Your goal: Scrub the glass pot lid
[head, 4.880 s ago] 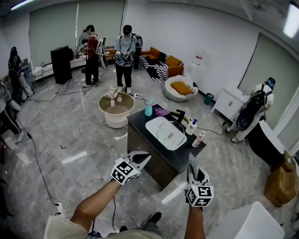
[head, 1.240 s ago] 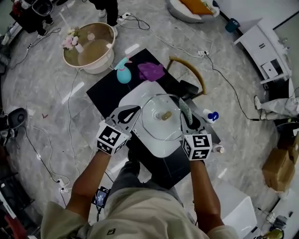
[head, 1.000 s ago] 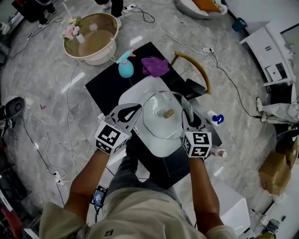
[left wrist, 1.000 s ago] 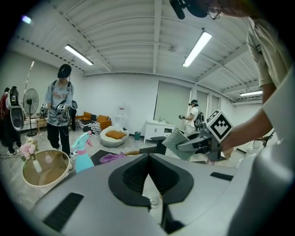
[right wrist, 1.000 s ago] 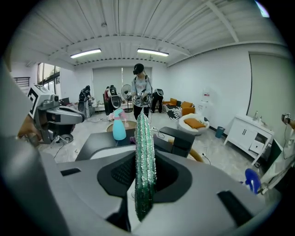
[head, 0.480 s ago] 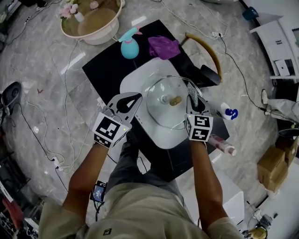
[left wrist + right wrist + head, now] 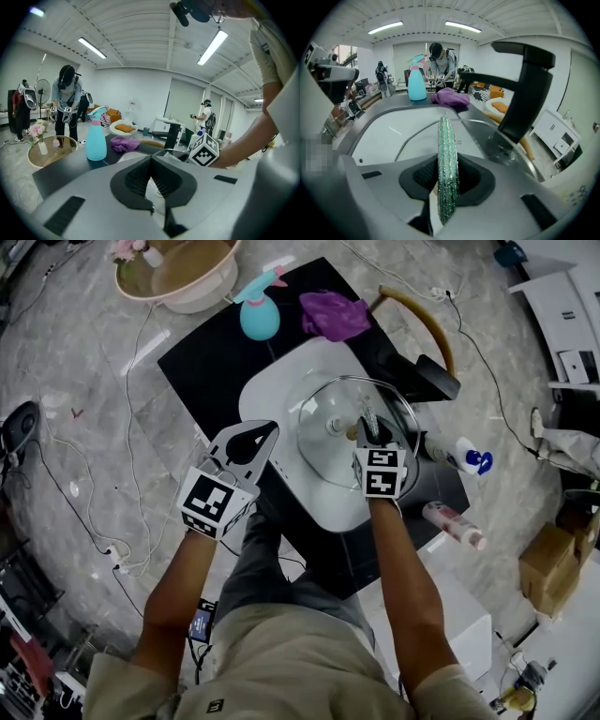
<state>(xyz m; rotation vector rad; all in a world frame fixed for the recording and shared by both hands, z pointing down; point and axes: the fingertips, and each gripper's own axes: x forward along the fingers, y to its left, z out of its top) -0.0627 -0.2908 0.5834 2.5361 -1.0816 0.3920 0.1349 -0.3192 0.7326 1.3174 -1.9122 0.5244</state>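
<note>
The glass pot lid lies in the white sink, its knob up. My right gripper is over the lid's right half, shut on a green glittery scrub pad that stands on edge between the jaws. The right gripper view shows the lid's glass just beyond the pad. My left gripper hangs at the sink's left edge, jaws shut on nothing.
A black faucet stands at the sink's right. A blue spray bottle and a purple cloth lie at the back of the black counter. Two bottles lie on the right. Other people are in the room.
My right gripper has moved left with the pad, from the lid's right rim to over the glass near the knob. The left gripper has stayed by the sink's left edge.
</note>
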